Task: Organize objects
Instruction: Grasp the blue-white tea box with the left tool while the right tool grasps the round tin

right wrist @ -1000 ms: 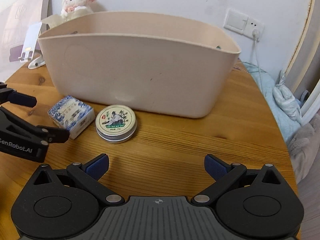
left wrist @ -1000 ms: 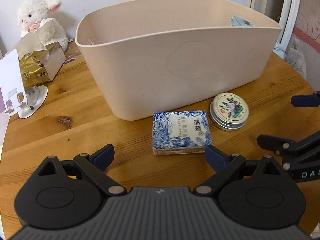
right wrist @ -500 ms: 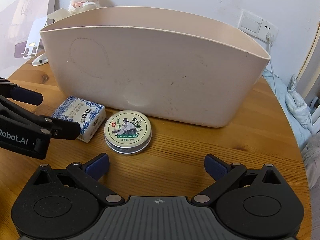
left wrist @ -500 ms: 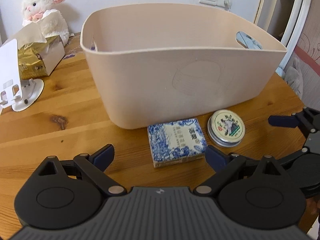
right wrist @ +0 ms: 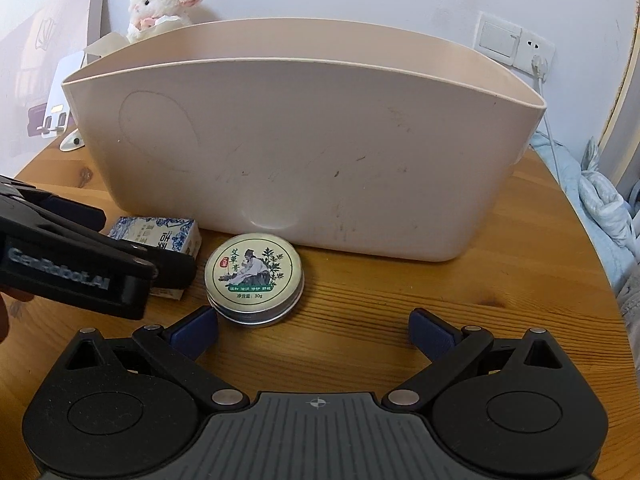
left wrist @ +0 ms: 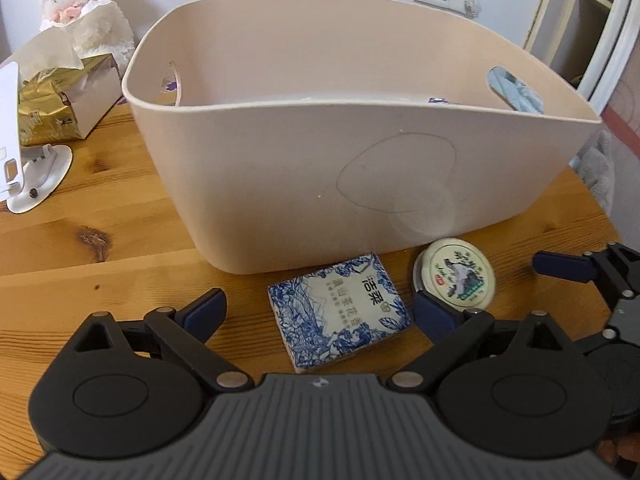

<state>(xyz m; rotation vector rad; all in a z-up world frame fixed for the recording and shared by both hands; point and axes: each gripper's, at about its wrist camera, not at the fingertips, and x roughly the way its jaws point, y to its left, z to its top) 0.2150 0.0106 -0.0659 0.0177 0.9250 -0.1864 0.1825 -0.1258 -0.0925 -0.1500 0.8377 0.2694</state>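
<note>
Table of wood carries a beige bin, and two small things lie just in front of its near wall: a blue-and-white box and a round tin, side by side and close, with the box to the left of the tin. The left gripper is spread wide, and the box lies flat between its fingers, nearer to the right pad, which stands between box and tin; I cannot tell if this pad touches the box. The right gripper is also spread wide, and the tin lies just ahead of its left pad, not between the two pads. In the right view the left gripper covers part of the box. Behind the bin, at the left, stand a plush lamb, a gold tissue pack and a white stand.
</note>
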